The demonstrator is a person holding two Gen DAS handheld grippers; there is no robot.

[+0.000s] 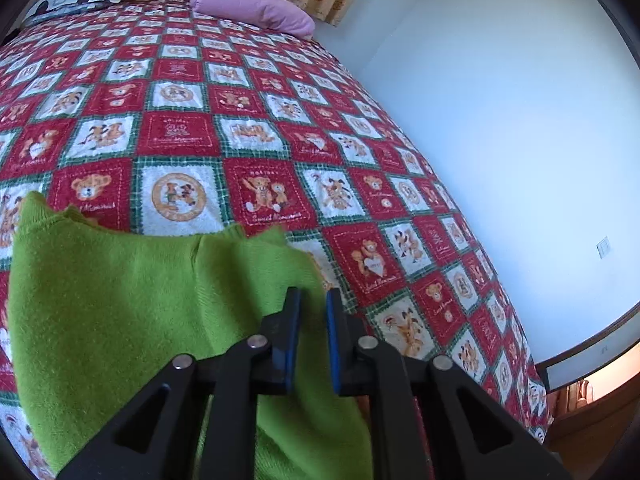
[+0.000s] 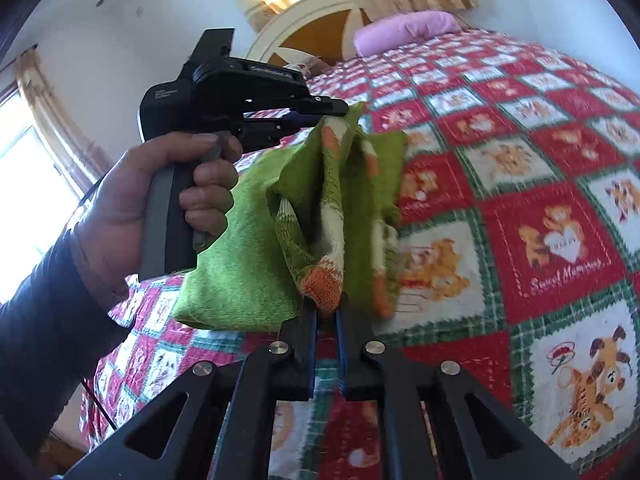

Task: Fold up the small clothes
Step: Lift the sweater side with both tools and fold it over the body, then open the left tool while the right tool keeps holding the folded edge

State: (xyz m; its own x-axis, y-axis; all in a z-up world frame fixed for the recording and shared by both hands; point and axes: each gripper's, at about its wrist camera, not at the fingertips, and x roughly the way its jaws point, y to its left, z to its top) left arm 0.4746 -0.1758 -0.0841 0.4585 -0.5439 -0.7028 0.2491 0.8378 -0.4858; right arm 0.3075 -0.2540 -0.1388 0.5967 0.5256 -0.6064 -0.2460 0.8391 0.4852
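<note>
Green knit garment (image 2: 240, 248) hangs bunched above the bed (image 2: 520, 208), near its foot-end edge, w/ left tool (image 2: 320, 114) and right tool (image 2: 327, 314) each clamped on the fabric. Recommended: keep both grips tight, lower evenly, spread the held edge taut, lay it flat on the quilt before making the fold.

- The green knitted garment (image 2: 248, 248) hangs between the left gripper (image 2: 320, 114) and the right gripper (image 2: 327, 312), above the red-and-white patchwork teddy-bear bedspread (image 1: 248, 128).
- A pink pillow (image 1: 252, 10) lies on the bedspread's far end.
</note>
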